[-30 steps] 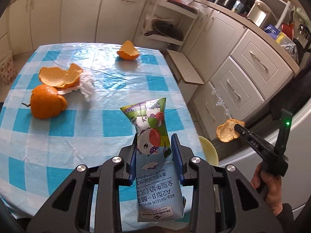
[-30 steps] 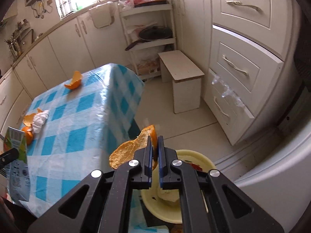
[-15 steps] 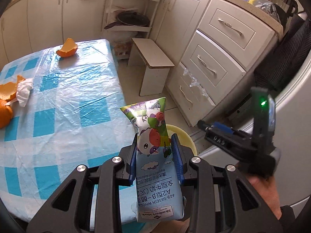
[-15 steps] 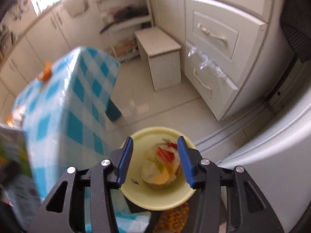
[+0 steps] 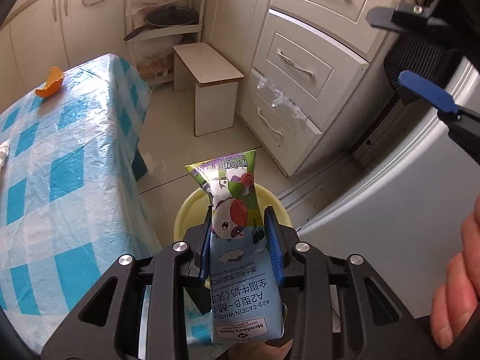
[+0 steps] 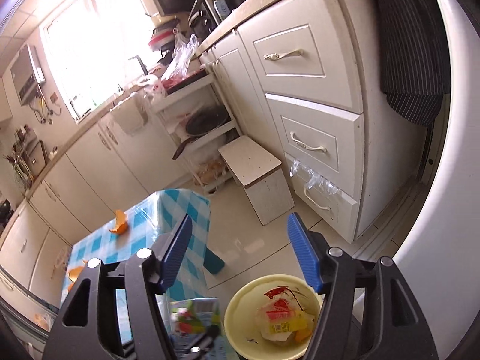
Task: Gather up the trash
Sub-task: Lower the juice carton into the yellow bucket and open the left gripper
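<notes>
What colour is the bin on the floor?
Pale yellow. The bin shows best in the right wrist view, with trash inside.

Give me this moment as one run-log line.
left gripper: shut on milk carton, over yellow bin | right gripper: opening, nothing between jaws | bin: wrappers, peel inside | table: orange peel left

milk carton: printed glossy paperboard, creasing between left gripper's pads | bin: smooth yellow plastic | tablecloth: shiny wrinkling plastic, lying left of tool
</notes>
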Available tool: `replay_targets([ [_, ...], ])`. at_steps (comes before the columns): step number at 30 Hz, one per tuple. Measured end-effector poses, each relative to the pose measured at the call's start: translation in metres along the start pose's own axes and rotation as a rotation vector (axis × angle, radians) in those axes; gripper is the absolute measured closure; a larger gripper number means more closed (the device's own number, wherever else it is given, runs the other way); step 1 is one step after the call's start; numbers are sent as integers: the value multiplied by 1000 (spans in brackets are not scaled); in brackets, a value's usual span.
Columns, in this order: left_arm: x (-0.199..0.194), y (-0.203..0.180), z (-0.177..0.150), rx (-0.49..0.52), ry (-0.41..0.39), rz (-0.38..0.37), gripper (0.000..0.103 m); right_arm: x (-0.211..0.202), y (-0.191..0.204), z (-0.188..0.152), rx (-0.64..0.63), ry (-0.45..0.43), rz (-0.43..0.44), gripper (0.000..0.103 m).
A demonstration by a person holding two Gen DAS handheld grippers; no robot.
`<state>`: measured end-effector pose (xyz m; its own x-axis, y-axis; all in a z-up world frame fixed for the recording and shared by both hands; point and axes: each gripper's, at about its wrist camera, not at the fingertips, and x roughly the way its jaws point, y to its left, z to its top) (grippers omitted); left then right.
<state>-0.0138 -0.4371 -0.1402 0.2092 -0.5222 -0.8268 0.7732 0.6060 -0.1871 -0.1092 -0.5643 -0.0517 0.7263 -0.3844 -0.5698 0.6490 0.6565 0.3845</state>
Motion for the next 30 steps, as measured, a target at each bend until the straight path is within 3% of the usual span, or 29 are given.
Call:
replay_targets([
  [8,53,-18,4,-16,103,12,71,-1,-1,7,11,3,25,38],
  [11,72,-19,8,-55,158,18,55,-1,3,7,9,5,36,38],
  [14,75,-19,11,-71,171,14,46,1,8,8,1,8,47,38],
  [17,68,-16,13,-76,155,13,39,2,14,7,-6,10,57,37],
  [25,20,21,22,-115,84,14,35,-3,28,9,-4,-26,83,34],
  [30,-35,76,20,-145,2,95,31,5,47,7,-25,-8,101,32],
])
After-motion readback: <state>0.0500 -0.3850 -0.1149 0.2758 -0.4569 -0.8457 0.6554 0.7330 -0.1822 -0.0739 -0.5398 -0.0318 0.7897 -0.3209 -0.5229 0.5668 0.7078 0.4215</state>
